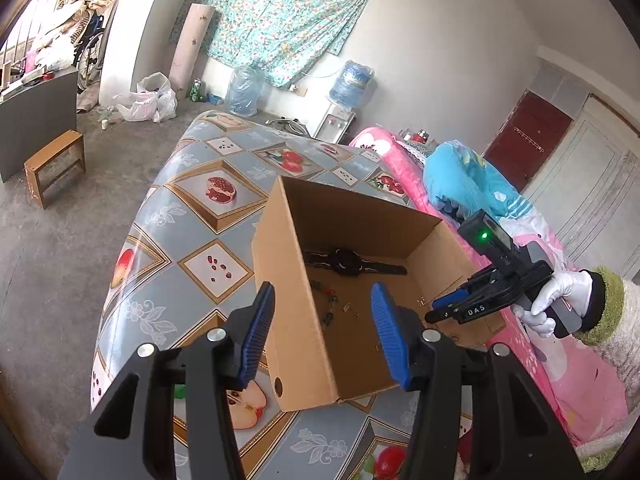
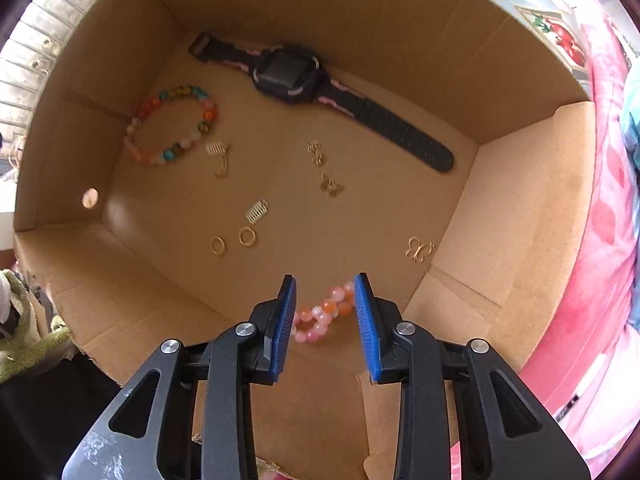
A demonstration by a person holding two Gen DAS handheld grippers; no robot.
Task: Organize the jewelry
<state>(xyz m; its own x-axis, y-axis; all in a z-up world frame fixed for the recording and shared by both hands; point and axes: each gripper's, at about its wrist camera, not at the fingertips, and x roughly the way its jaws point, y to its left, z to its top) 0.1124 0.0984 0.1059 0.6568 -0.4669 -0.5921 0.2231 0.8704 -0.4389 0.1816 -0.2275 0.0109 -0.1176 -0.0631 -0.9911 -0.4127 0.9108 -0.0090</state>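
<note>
An open cardboard box (image 1: 296,320) stands on the table. On its floor (image 2: 520,208) lie a black watch (image 2: 288,72), a multicoloured bead bracelet (image 2: 172,124), two gold rings (image 2: 218,245), gold butterfly pieces (image 2: 418,249) and small gold clips. My right gripper (image 2: 325,280) points down into the box and is open. A pink and orange bead bracelet (image 2: 324,316) shows in the gap beneath its pads, untouched by them. My left gripper (image 1: 323,292) hangs open over the box's near corner with nothing in it. The watch (image 1: 344,262) and the right gripper (image 1: 434,312) also show there.
The box sits on a table covered with a fruit-patterned cloth (image 1: 192,240). Pink bedding (image 1: 560,360) lies along the right side. A white-gloved hand (image 1: 560,292) holds the right gripper. A wooden stool (image 1: 52,164) and a water dispenser (image 1: 336,120) stand on the floor beyond.
</note>
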